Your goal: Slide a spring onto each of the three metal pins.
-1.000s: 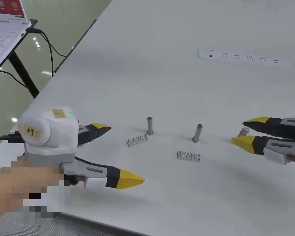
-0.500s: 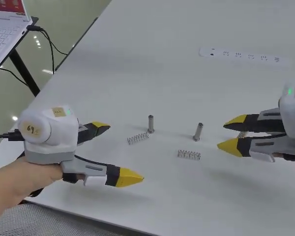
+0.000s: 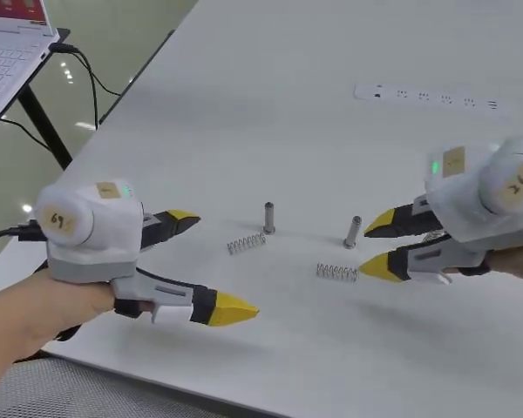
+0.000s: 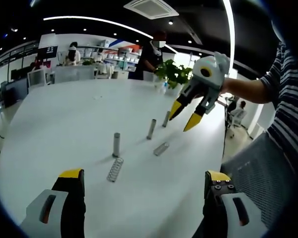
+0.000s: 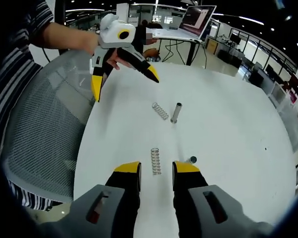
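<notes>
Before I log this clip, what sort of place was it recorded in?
Probably an open-plan office or lab. A big white table carries a power strip, a laptop sits on a stand beside it, and the left gripper view shows more desks with people.

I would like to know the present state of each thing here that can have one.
left gripper: open wide, empty
right gripper: open, empty
first pin: upright, bare
second pin: upright, bare
third pin: upright; spring on it or not, cannot tell
first spring: lying flat, on no pin
second spring: lying flat, on no pin
laptop: open, screen lit
</notes>
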`<state>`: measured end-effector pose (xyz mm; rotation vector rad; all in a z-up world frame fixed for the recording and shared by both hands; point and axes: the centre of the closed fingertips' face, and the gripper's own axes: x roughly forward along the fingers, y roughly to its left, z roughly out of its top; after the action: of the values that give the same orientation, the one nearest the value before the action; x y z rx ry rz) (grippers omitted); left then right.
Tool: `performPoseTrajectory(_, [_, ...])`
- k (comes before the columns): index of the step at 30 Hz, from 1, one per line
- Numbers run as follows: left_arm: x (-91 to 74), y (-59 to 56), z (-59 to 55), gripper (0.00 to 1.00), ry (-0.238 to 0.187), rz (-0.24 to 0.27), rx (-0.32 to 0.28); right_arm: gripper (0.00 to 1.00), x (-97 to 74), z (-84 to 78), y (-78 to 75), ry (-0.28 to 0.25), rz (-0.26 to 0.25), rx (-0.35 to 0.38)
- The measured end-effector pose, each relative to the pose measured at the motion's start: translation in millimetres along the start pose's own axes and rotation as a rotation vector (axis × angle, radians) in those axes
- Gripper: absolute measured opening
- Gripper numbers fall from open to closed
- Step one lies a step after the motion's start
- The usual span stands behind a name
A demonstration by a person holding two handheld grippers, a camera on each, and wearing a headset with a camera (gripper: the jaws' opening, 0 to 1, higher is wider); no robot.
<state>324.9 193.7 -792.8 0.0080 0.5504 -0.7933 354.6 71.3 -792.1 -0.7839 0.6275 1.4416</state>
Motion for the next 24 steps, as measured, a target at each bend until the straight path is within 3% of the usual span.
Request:
performPoseTrajectory(11, [1.3,-1.4,4.0,0.98,-0.001,-0.007,0.010,0.20,35.9,-16.6,2.8,0.098,0.057,-0.028])
performPoseTrajectory(21, [0.7,-0.9,2.3,0.98,0.009,-0.010,0.017,0.18,53.0,-33.9,0.5,0.153,0.068,-0.033])
performPoseTrajectory(24, [0.2,-0.6,5.7,0.98,0.004,0.002,0.044,0.16,54.8,-35.9,0.8,0.162,0.072,-0.037])
